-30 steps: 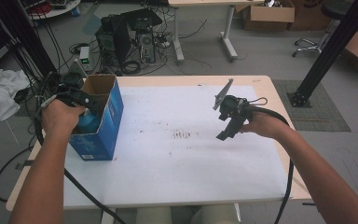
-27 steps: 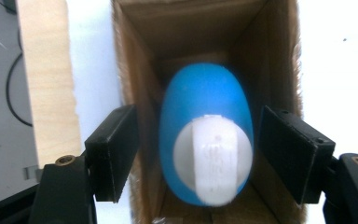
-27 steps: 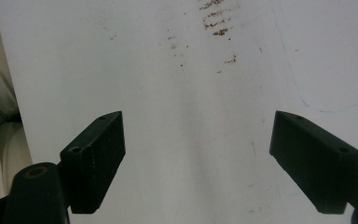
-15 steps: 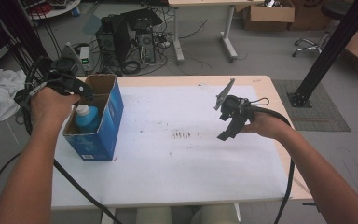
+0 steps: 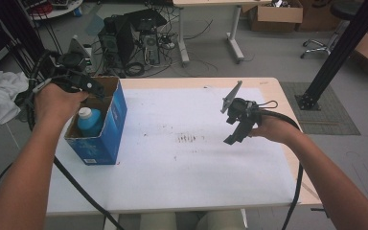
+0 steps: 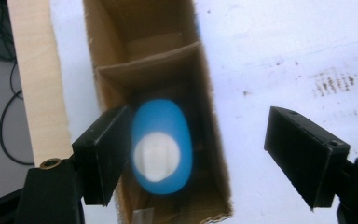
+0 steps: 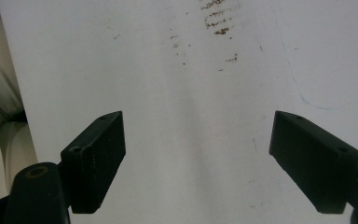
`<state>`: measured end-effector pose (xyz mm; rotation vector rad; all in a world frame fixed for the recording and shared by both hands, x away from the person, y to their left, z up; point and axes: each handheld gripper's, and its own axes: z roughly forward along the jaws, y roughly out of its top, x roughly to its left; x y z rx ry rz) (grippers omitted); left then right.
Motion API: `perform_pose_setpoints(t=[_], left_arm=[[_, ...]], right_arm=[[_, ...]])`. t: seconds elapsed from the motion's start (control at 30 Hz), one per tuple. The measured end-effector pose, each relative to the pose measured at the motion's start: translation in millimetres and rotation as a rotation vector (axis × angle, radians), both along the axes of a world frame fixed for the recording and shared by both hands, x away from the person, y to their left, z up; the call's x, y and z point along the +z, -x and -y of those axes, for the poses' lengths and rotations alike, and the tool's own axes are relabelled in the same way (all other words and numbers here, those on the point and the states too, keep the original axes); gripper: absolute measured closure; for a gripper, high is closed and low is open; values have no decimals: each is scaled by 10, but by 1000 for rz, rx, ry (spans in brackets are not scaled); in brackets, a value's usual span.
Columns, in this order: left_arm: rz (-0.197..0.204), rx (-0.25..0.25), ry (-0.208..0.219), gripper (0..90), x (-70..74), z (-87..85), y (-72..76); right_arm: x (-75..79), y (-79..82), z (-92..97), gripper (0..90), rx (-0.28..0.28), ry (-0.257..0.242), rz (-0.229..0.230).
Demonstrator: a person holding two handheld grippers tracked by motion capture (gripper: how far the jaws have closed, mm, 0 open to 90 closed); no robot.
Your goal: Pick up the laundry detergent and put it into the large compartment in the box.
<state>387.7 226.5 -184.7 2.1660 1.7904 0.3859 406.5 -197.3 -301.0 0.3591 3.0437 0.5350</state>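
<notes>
Hovering above the cardboard box [image 5: 106, 125] at the table's [image 5: 182, 167] left edge, the left claw [image 6: 200, 158] has just been opening, its jaws wide and released; the blue bottle [image 6: 161, 144] stands upright in the box's near compartment below; the right claw [image 7: 205, 163] hangs open over bare table, well apart, grasping nothing.

The white table top [image 5: 191, 158] lies bare between the blue cardboard box [image 5: 106, 139] and the right gripper [image 5: 236, 133], giving wide passage. Inside the box, a blue bottle [image 6: 161, 144] fills the near compartment, with a cardboard divider [image 6: 149, 58] walling off the far one.
</notes>
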Motion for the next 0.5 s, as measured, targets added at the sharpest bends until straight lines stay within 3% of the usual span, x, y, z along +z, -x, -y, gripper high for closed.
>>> perform_pose_setpoints(t=[0.4, 0.5], left_arm=[[42, -104, 15, 207, 68, 318, -17], [46, -159, 5, 204, 67, 418, -22]], right_arm=[[22, 27, 25, 182, -8, 2, 3], [24, 29, 31, 182, -10, 2, 3]])
